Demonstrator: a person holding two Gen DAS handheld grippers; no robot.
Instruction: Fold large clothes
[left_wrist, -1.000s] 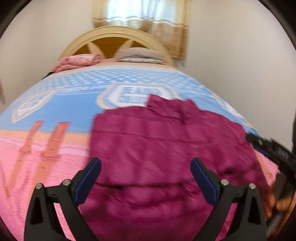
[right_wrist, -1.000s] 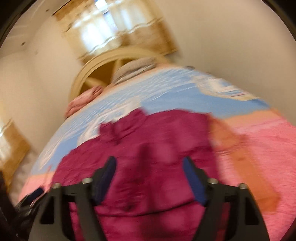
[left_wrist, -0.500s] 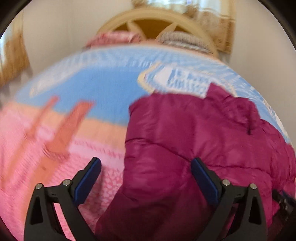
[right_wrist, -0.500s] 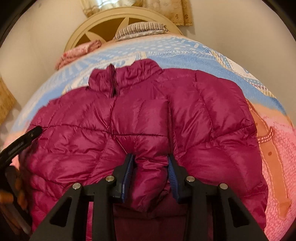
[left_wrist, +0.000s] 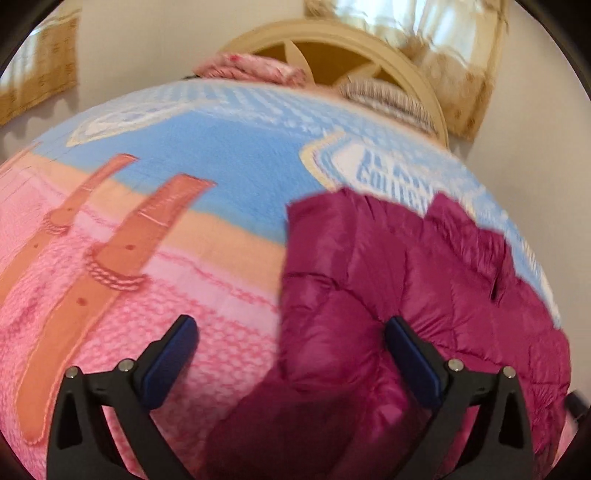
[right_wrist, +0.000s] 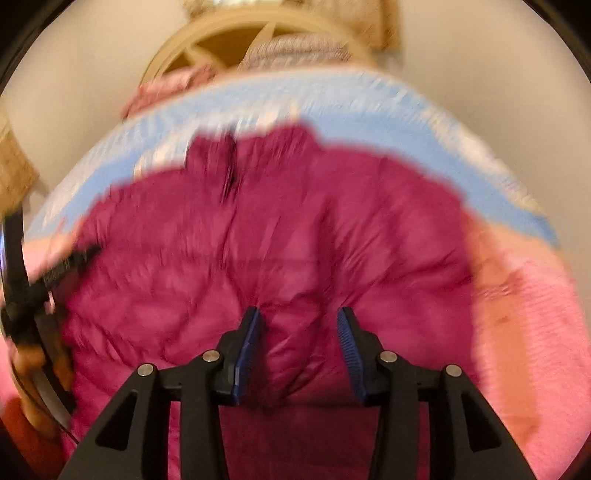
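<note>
A magenta puffer jacket (right_wrist: 295, 240) lies spread on the bed (left_wrist: 229, 170), front up, its collar toward the headboard (left_wrist: 332, 40) and its zip running down the middle. The bed's blanket is blue at the far end and pink at the near end, with orange strap shapes printed across it.

The right tool (right_wrist: 299, 343) sits low over the jacket's middle — a puffed fold of the fabric stands between its blue pads (right_wrist: 247, 343), and the jaws are opening; the blur makes it hard to tell whether the pads press on the fold at all.

The left tool (left_wrist: 291, 354) is released, its jaws wide apart. It hangs over the jacket's edge: one pad is over bare pink blanket, the other is against the jacket, and a sleeve-like bulge of fabric lies between them without being pinched.

In the right view the left tool shows at the far left, held in a hand (right_wrist: 29, 365). Two pillows (left_wrist: 255, 68) rest by the headboard.
</note>
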